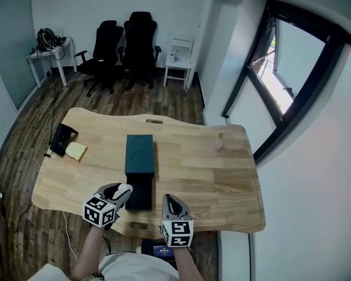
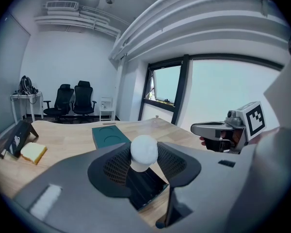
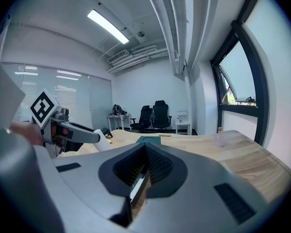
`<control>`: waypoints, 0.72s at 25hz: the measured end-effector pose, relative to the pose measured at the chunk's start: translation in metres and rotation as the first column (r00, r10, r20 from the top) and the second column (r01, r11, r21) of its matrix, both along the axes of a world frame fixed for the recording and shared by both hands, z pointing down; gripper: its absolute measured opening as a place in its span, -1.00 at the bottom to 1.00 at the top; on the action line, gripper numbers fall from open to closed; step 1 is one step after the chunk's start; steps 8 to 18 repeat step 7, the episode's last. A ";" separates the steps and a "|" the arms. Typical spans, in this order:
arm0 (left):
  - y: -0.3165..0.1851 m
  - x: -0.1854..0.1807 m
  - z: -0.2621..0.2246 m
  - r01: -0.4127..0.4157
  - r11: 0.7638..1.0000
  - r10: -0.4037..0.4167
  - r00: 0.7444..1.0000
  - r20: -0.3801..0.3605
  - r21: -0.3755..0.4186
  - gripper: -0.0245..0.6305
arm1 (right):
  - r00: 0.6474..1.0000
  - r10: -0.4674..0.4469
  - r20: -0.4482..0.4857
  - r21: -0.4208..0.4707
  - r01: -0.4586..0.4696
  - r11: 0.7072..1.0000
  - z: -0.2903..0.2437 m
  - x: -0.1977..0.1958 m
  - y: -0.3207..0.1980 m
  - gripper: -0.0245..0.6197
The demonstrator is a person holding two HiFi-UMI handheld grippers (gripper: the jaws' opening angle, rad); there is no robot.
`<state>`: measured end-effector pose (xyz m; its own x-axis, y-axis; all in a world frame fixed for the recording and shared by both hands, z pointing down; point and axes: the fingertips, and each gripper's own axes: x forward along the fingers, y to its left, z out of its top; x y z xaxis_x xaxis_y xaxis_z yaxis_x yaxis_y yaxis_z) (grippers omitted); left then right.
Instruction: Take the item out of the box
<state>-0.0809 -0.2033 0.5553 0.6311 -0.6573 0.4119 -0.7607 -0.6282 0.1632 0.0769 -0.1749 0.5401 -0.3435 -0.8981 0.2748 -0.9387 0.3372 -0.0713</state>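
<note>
Your left tool (image 1: 123,192) is clamped on the item (image 2: 144,149), a small white rounded thing that bulges up between the two dark ribbed pads, gripped on both sides. It is out of the box (image 1: 141,193) and held in the air; the left gripper view shows the open dark inside of the box just below it, and the head view puts it at the box's left edge, near the front of the wooden surface (image 1: 222,180). Your right tool (image 3: 145,165) has its jaws pressed together with nothing between them, leaving only a thin slit through which a strip of the box edge shows. It hangs just to the right of the box, near the front edge of the surface, and does not touch the box. A flat green piece (image 1: 139,153) with two round hollows lies right behind the open box, end to end with it. On the left part of the surface a yellow sponge (image 1: 76,151) sits against a black stand (image 1: 61,139). On the right part a small clear cup (image 1: 218,143) stands well apart from the box. At the far wall beyond the surface stand two black office chairs (image 1: 126,48), with a white stool (image 1: 179,60) to their right.
</note>
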 end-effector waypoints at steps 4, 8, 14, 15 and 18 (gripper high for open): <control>-0.002 -0.001 0.003 -0.002 1.000 0.002 1.000 -0.001 -0.007 -0.40 | 1.000 0.003 -0.003 -0.001 -0.003 1.000 0.001 0.000 -0.002 -0.91; -0.003 -0.002 0.005 -0.005 1.000 0.004 1.000 -0.005 -0.010 -0.40 | 1.000 0.006 -0.003 0.001 -0.006 1.000 0.002 0.000 -0.003 -0.91; -0.003 -0.002 0.005 -0.005 1.000 0.004 1.000 -0.005 -0.010 -0.40 | 1.000 0.006 -0.003 0.001 -0.006 1.000 0.002 0.000 -0.003 -0.91; -0.003 -0.002 0.005 -0.005 1.000 0.004 1.000 -0.005 -0.010 -0.40 | 1.000 0.006 -0.003 0.001 -0.006 1.000 0.002 0.000 -0.003 -0.91; -0.003 -0.002 0.005 -0.005 1.000 0.004 1.000 -0.005 -0.010 -0.40 | 1.000 0.006 -0.003 0.001 -0.006 1.000 0.002 0.000 -0.003 -0.91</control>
